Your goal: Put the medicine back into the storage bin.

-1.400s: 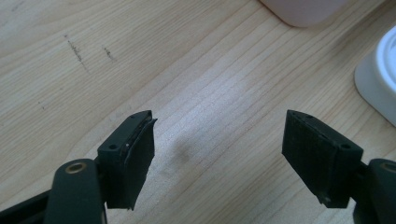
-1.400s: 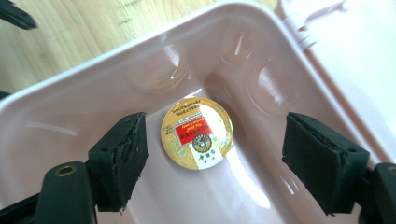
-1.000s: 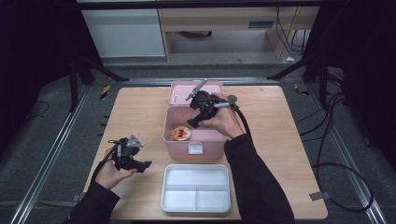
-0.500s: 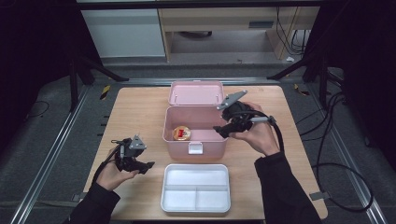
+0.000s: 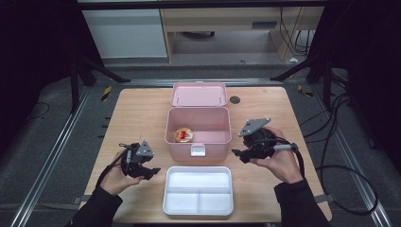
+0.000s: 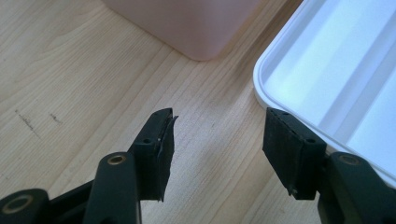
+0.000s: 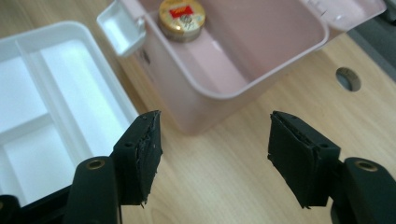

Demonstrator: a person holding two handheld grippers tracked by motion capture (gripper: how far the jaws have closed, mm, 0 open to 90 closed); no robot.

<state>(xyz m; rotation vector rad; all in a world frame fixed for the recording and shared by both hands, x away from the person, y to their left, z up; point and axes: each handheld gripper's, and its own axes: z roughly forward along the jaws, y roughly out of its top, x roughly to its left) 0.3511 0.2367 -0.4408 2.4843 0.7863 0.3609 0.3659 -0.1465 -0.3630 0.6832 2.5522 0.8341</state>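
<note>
My right claw point(image 5: 242, 152) hangs open and empty, its jaws just narrowing, the pink box point(image 5: 197, 137) at its nine o'clock. My left claw point(image 5: 147, 171), also open, narrowing and empty, has the white tray point(image 5: 198, 190) at three o'clock, nearer it.

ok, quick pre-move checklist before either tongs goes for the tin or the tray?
1. Pink box lid open: ok, lid laid back behind it.
2. Round tin reachable: ok, alone in the box's left front corner, gold lid with red label up.
3. White tray free to take: ok, all compartments bare, in front of the box.
4. Left tongs free: ok, jaws apart and just been closing, nothing between them, over bare wood by the tray's corner.
5. Right tongs free: ok, jaws apart and just been closing, nothing held, right of the box.
6. Latch out of the way: cannot tell.
</note>
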